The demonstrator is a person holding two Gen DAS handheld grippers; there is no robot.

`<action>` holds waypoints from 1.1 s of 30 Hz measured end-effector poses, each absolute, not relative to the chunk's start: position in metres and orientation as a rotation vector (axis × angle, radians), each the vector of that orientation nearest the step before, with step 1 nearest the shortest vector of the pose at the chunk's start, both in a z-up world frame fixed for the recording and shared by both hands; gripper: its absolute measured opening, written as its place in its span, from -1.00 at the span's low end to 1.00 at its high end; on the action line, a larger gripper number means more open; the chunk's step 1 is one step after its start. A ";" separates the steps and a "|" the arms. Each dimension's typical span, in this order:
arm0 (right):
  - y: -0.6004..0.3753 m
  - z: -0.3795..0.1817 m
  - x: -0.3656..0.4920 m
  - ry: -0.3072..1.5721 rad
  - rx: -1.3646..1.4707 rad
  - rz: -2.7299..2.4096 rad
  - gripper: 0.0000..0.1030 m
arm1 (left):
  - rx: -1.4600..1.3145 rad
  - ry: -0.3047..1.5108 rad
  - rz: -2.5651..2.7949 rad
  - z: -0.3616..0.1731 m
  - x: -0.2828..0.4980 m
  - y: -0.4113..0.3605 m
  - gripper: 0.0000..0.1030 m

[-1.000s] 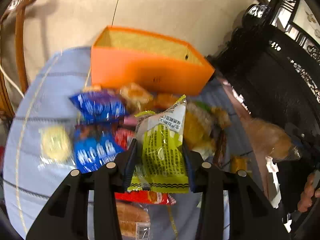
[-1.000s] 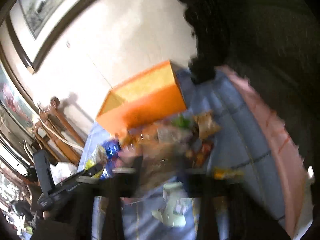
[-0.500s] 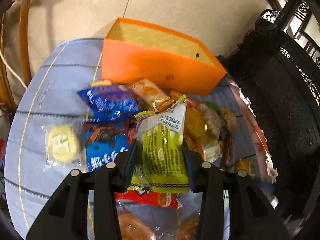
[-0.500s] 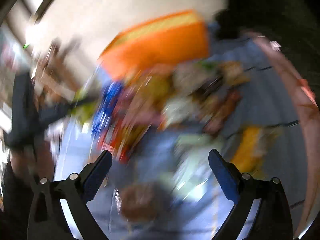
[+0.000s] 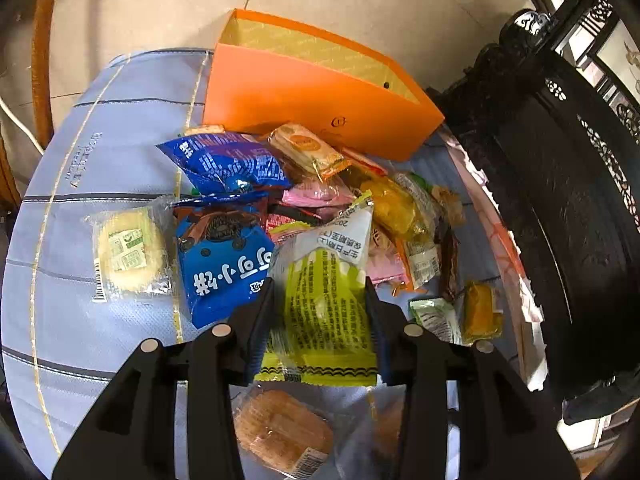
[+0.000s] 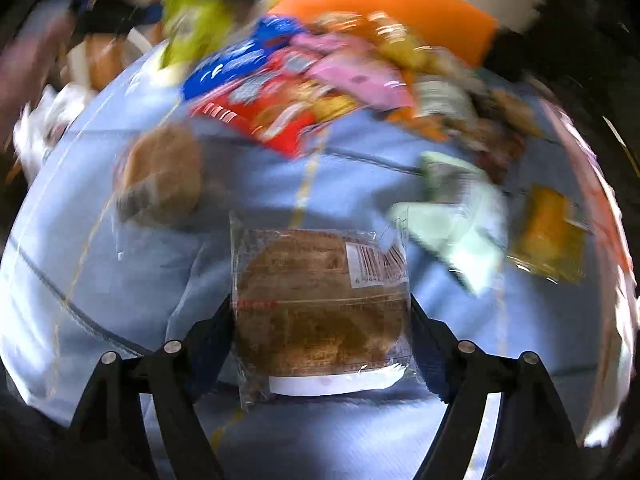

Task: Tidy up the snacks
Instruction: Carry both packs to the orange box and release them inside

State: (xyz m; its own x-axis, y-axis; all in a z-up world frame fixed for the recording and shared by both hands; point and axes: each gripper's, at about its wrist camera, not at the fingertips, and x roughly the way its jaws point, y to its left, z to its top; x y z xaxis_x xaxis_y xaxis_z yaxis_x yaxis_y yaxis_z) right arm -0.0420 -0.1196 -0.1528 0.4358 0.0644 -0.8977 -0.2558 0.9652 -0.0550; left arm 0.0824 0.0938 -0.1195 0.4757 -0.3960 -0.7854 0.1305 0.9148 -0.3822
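Note:
My left gripper [image 5: 320, 312] is shut on a yellow-green snack packet [image 5: 326, 300] and holds it above a pile of snacks [image 5: 280, 192] on a blue-grey tablecloth [image 5: 112, 152]. An open orange box [image 5: 316, 92] stands behind the pile. My right gripper [image 6: 320, 320] is shut on a clear-wrapped brown round cake [image 6: 320, 304] over the cloth; that view is blurred by motion. The orange box [image 6: 384, 4] and the pile [image 6: 304, 76] show at its top.
A wrapped pale round cake [image 5: 128, 252] lies left of the pile, a brown bun [image 5: 280, 436] below my left gripper. A green packet [image 5: 434, 316] and an orange packet [image 5: 480, 312] lie to the right. Dark carved furniture [image 5: 560, 160] stands right, a wooden chair [image 5: 40, 60] left.
The right gripper opened, swung down over the table, then closed on the brown cake. The left gripper kept its yellow-green packet and rose slightly, the box now farther ahead.

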 end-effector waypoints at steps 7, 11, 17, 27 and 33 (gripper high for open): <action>-0.178 -0.032 0.011 0.863 0.092 0.152 0.56 | -0.225 0.943 -0.299 -0.079 0.105 0.088 -0.21; -0.193 0.021 0.100 0.713 0.114 0.154 0.56 | -0.164 0.870 -0.159 -0.045 0.146 0.086 -0.21; -0.193 0.052 0.255 0.684 0.063 0.158 0.56 | -0.015 0.745 -0.054 0.000 0.237 0.071 -0.20; -0.199 0.027 0.350 0.729 0.018 0.150 0.93 | 0.082 0.690 0.091 -0.018 0.298 0.079 0.92; -0.162 0.001 0.273 0.795 -0.063 0.248 0.93 | 0.092 0.745 0.032 -0.057 0.236 0.099 0.92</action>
